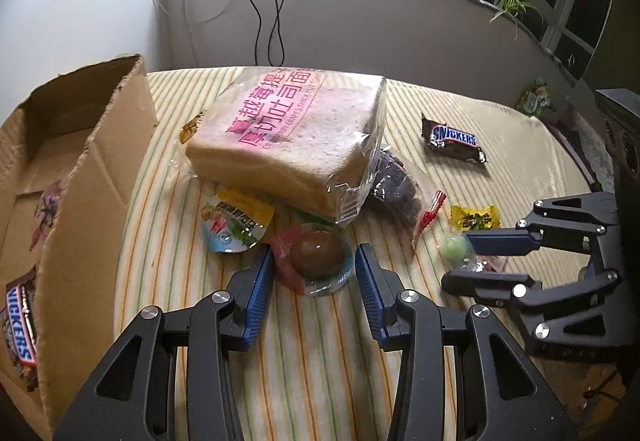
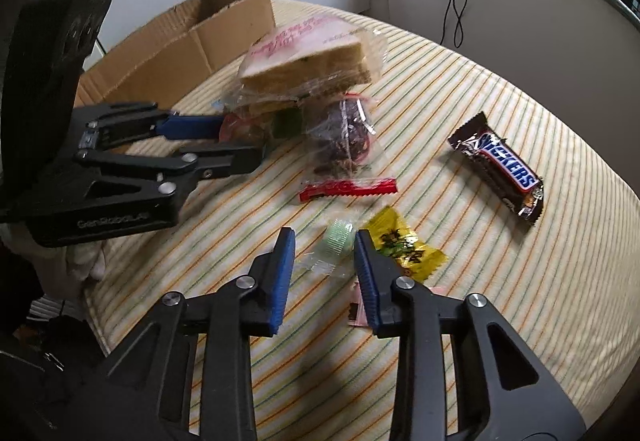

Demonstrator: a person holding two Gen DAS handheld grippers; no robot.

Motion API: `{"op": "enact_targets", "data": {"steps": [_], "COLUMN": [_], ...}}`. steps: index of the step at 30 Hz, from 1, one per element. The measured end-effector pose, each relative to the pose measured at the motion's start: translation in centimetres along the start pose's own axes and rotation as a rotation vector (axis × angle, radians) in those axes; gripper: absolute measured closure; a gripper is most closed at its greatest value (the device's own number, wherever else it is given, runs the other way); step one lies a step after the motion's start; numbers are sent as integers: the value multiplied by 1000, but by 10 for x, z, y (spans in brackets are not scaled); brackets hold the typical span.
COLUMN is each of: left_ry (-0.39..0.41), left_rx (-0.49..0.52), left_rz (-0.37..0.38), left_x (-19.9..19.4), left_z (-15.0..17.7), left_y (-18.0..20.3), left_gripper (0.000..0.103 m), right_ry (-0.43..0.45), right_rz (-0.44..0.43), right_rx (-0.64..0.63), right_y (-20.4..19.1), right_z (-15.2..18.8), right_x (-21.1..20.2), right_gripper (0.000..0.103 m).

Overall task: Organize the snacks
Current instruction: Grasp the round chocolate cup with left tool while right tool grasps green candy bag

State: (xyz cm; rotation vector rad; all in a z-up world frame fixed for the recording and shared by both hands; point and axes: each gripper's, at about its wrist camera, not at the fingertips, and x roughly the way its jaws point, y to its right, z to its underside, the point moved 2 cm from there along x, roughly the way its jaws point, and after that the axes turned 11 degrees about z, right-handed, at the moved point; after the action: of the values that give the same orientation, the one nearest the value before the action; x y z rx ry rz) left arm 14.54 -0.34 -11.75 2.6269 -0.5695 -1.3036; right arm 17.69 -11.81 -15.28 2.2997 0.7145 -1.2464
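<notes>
On the striped table [image 1: 320, 361], left hand-held gripper [image 1: 314, 269] apart around the packed egg [image 1: 318, 255], right hand-held gripper [image 2: 325, 257] apart around the green candy [image 2: 338, 239]; slippery wrappers, likely to squirt out on closing, neighbours dragged.

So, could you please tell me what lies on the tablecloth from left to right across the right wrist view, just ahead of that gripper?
Left gripper → red sachet → green candy → yellow packet → Snickers bar.
</notes>
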Motion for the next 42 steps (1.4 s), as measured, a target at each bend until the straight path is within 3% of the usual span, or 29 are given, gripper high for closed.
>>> {"op": "enact_targets", "data": {"steps": [10, 11, 22, 33, 42], "left_ry": [-4, -4, 30, 118, 205], "left_rx": [36, 37, 29, 7, -17], "left_rz": [-17, -16, 22, 32, -22], "left_x": [3, 3, -10, -55, -99], "left_z": [-1, -1, 5, 12, 11], "left_y": [5, 5, 11, 6, -19], "left_gripper": [73, 75, 77, 77, 77], "right_ry": [4, 4, 20, 82, 138], "right_rz": [6, 7, 12, 15, 2], "right_rx": [5, 8, 33, 24, -18], "right_y": [0, 1, 7, -2, -31], "right_z": [-1, -1, 7, -4, -41], "right_x": [1, 0, -17, -50, -63], "right_gripper": [78, 83, 84, 84, 84]}}
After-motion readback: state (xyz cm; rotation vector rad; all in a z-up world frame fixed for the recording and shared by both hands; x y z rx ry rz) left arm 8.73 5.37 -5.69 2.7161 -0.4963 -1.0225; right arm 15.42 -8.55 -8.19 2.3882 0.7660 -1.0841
